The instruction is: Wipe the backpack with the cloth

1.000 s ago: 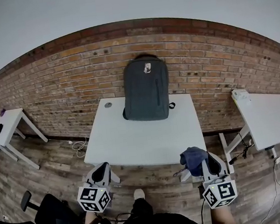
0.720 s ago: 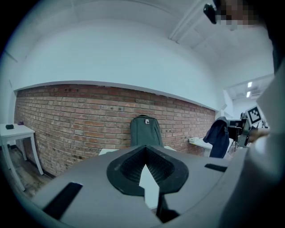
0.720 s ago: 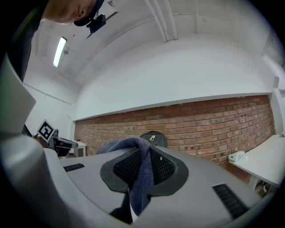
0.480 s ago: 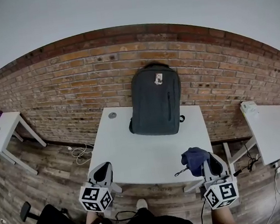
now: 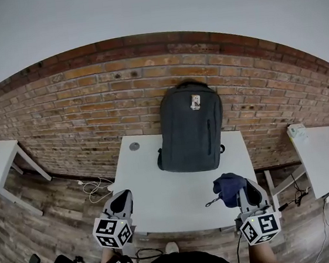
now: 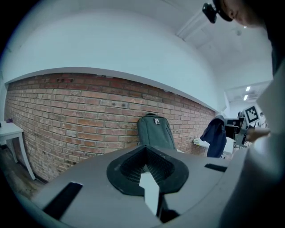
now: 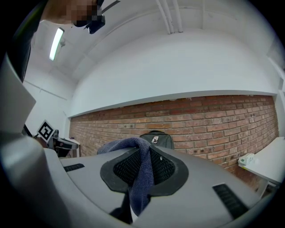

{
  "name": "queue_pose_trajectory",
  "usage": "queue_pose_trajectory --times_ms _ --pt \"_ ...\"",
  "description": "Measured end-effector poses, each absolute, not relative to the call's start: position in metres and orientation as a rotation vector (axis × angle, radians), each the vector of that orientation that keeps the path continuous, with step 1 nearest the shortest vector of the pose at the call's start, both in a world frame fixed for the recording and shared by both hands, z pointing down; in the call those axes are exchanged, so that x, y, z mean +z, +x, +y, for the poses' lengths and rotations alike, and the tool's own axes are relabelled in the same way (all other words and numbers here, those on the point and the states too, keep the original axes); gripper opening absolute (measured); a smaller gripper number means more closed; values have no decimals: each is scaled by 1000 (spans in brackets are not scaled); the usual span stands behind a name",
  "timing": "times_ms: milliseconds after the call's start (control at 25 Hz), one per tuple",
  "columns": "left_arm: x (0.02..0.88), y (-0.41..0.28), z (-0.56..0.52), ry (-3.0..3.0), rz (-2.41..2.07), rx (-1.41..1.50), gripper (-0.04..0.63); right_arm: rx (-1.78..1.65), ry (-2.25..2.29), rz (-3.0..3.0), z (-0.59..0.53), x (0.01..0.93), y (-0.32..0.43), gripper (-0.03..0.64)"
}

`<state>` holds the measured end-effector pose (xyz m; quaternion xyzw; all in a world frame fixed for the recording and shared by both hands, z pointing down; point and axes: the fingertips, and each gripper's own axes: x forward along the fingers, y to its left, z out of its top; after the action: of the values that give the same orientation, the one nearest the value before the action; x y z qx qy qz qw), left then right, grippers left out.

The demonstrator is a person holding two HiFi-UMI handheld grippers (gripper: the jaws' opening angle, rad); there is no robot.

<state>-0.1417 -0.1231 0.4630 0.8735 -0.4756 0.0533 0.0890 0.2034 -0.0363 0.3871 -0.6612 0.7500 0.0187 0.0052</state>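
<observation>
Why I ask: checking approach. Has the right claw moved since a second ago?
Yes. The right claw went forward: its cloth, earlier at the near edge of the table, now hangs inside it.

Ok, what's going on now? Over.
Left hand-held gripper shut, empty. Right hand-held gripper shut on cloth. Backpack upright on table, not yet touched. Path clear.

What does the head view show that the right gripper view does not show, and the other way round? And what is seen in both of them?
Only the head view shows the white table under the backpack, the wooden floor, and the marker cube on the right gripper.

Only the right gripper view shows the ceiling light, and from close up the jaws closed on the blue cloth.

Both show the backpack upright against the brick wall and the cloth held in the right gripper.
</observation>
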Motion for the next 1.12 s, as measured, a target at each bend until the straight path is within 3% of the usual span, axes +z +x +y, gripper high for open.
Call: queue_pose_trajectory --times_ms 480,1120 --pt "488 -154 -202 2616 -1308 179 -3 61 -2198 2281 -87 391 185 48" --pt "493 -147 -223 2565 -1369 223 -3 29 -2139 2348 -135 403 200 48"
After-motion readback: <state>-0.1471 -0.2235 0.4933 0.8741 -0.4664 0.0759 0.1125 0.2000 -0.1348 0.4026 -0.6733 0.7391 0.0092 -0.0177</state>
